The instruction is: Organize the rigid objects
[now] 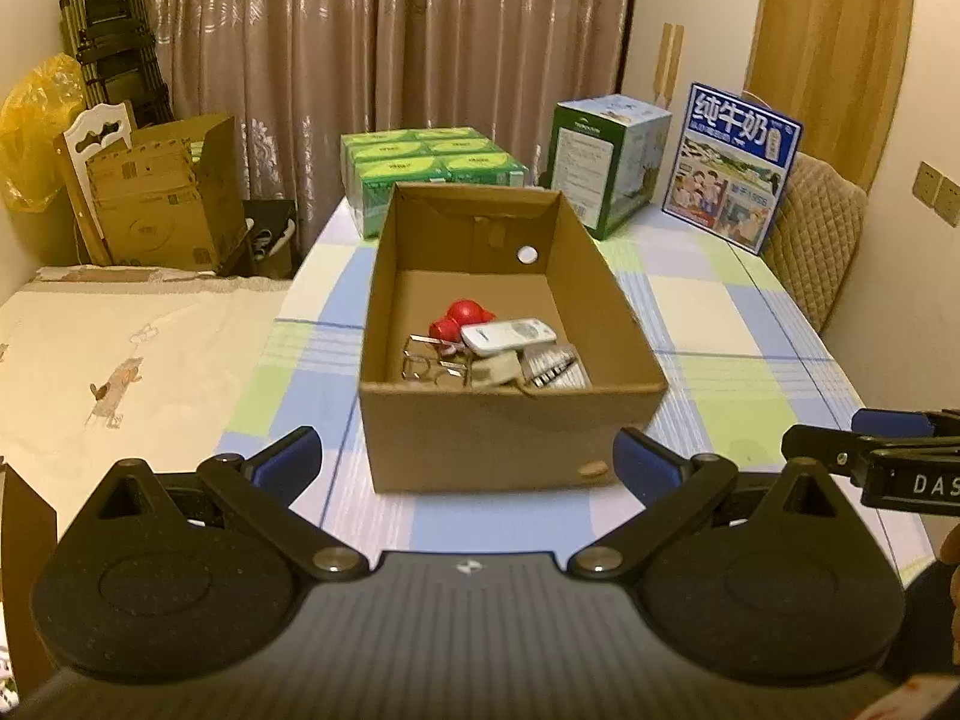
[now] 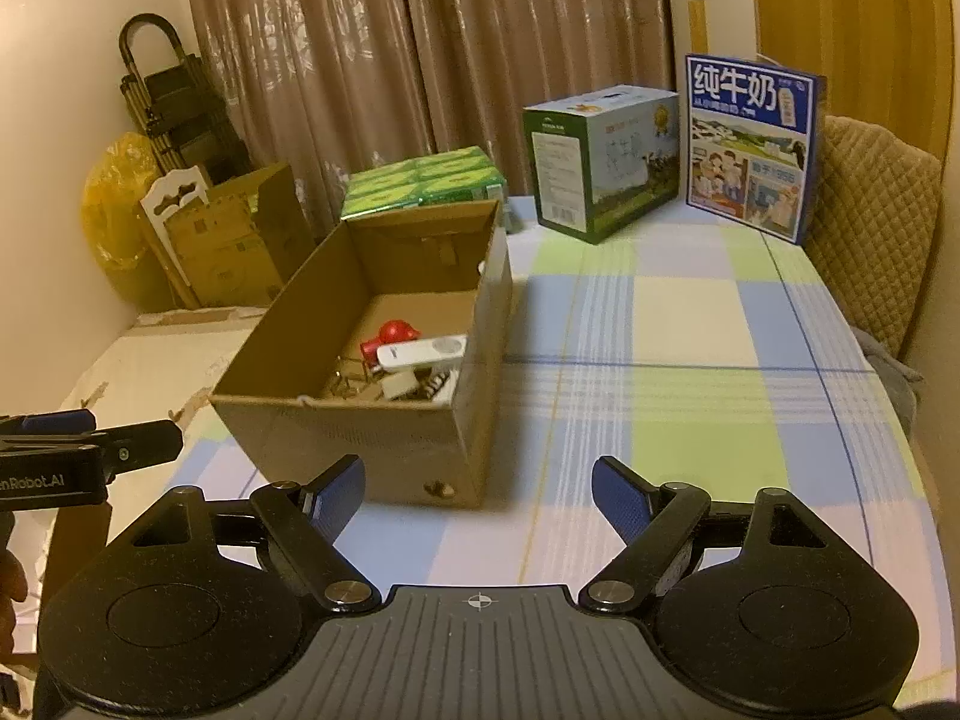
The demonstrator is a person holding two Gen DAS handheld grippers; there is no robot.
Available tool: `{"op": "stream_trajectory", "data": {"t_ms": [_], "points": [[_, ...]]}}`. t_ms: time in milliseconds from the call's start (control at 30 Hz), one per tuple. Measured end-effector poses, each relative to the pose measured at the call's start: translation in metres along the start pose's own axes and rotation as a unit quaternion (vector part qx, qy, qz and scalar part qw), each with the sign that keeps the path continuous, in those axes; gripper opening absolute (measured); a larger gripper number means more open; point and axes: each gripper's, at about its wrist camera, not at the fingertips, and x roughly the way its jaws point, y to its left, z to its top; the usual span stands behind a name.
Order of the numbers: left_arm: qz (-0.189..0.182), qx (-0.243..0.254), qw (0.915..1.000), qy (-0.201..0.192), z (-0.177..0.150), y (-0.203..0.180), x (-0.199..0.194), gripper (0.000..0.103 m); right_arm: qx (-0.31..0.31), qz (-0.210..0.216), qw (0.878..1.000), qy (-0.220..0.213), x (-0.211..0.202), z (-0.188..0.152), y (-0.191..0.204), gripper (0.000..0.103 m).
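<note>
Left wrist view: the left tongs (image 1: 468, 462) hang spread wide and empty, just short of the near wall of an open cardboard box (image 1: 510, 438) standing on a checked table (image 1: 720, 372). Inside, bunched against the near right corner, lie a red toy (image 1: 459, 319), a white remote (image 1: 510, 336), clear plastic pieces (image 1: 429, 363) and a blister pack (image 1: 555, 367). The right tongs (image 1: 864, 450) poke in from the right edge.

Right wrist view: the right tongs (image 2: 478, 492) are also spread and empty, low over the table beside the box's near right corner. No loose items show on the cloth, so the sorting looks nearly or fully done.

Risks, as a judgement: the box is light and open, and both tools sit close to it; a careless forward push could slide it toward the table's left edge. Reaching in blindly could snag the stacked remote and scatter the pile. The milk cartons (image 2: 600, 162) stand well apart.
</note>
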Motion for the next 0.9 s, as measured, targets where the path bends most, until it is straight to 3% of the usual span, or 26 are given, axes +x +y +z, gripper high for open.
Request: {"op": "stream_trajectory", "data": {"t_ms": [367,900], "points": [[-0.003,0.009,0.9999,-0.004,-0.023,-0.019,-0.025,0.102,0.0,0.006,1.0,-0.007,-0.023,-0.025,0.001,0.08],[-0.011,0.016,0.9997,0.017,-0.025,-0.023,-0.003,0.102,0.009,-0.009,1.0,0.007,-0.007,-0.024,-0.008,0.08]]}}
